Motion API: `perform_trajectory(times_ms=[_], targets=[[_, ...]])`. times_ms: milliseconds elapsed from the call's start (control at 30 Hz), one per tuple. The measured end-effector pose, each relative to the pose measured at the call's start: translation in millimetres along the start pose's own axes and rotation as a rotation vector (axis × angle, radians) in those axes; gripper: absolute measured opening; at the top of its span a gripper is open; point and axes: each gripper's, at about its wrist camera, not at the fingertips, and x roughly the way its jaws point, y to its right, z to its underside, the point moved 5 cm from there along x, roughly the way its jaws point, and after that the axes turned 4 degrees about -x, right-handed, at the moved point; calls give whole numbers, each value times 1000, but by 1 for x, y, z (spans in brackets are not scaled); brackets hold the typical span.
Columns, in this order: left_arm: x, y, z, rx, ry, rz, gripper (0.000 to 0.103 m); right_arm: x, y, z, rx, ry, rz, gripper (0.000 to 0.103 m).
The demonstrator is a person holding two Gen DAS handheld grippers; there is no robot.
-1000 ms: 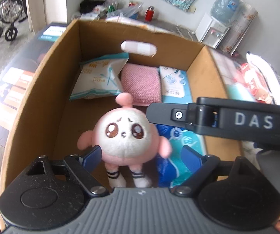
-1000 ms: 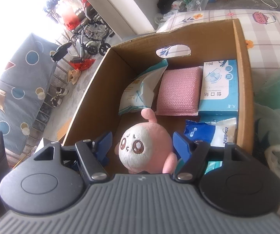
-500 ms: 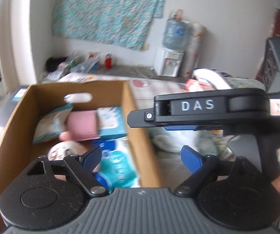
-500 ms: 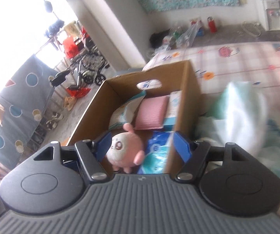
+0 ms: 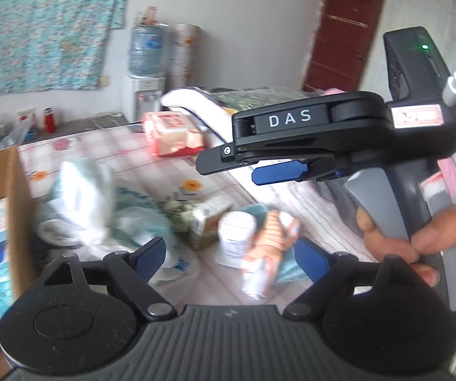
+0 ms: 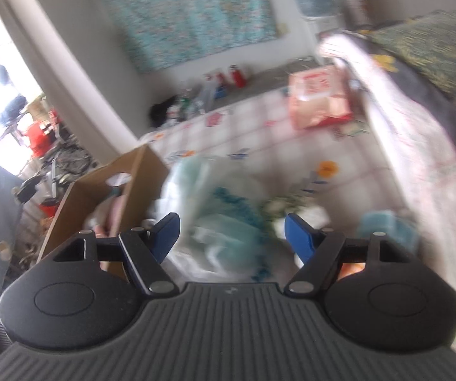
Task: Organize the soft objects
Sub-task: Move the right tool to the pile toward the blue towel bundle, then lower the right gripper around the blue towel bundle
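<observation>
My left gripper (image 5: pixel 231 255) is open and empty above a blurred pile of soft things on the checked bedsheet (image 5: pixel 126 165): a white and teal plastic bag (image 5: pixel 82 197), a white pack (image 5: pixel 237 231) and an orange-striped pack (image 5: pixel 269 241). My right gripper (image 5: pixel 237 163) shows side-on in the left wrist view, held by a hand (image 5: pixel 425 238). In its own view the right gripper (image 6: pixel 232 231) hangs over the teal bag (image 6: pixel 224 222), jaws opening, nothing between them. The cardboard box (image 5: pixel 15 190) (image 6: pixel 101 197) stands at the left with packs and pink cloth inside.
A red and pink tissue pack (image 5: pixel 174 133) (image 6: pixel 320 101) lies farther back on the bed. A folded blanket (image 6: pixel 425 47) lies along the right. A water dispenser (image 5: pixel 145 73) stands at the wall. A small teal item (image 6: pixel 386 225) lies right of the pile.
Both grippers swung right, away from the pink plush in the box and out over the pile on the bed. The box slid to the left edge of both views.
</observation>
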Motion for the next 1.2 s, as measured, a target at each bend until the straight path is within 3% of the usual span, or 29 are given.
perform_trajectory(times_ms=[167, 367, 600, 767, 900, 967, 1067, 1200], targets=[[37, 23, 15, 49, -46, 48, 88, -6, 55, 28, 74, -17, 95, 73], [72, 37, 38, 87, -89, 48, 71, 0, 97, 63, 133, -63, 176, 73], [115, 31, 49, 93, -159, 9, 51, 14, 116, 92, 153, -117, 228, 69], [139, 32, 55, 107, -209, -11, 44, 25, 125, 102, 156, -157, 239, 61], [146, 30, 55, 113, -211, -32, 40, 32, 130, 102, 161, -162, 223, 61], [146, 28, 53, 99, -210, -36, 37, 33, 131, 102, 171, -163, 208, 60], [143, 22, 52, 62, -204, -34, 35, 34, 132, 103, 179, -170, 200, 48], [139, 13, 52, 28, -199, -54, 35, 34, 135, 105, 196, -172, 202, 47]])
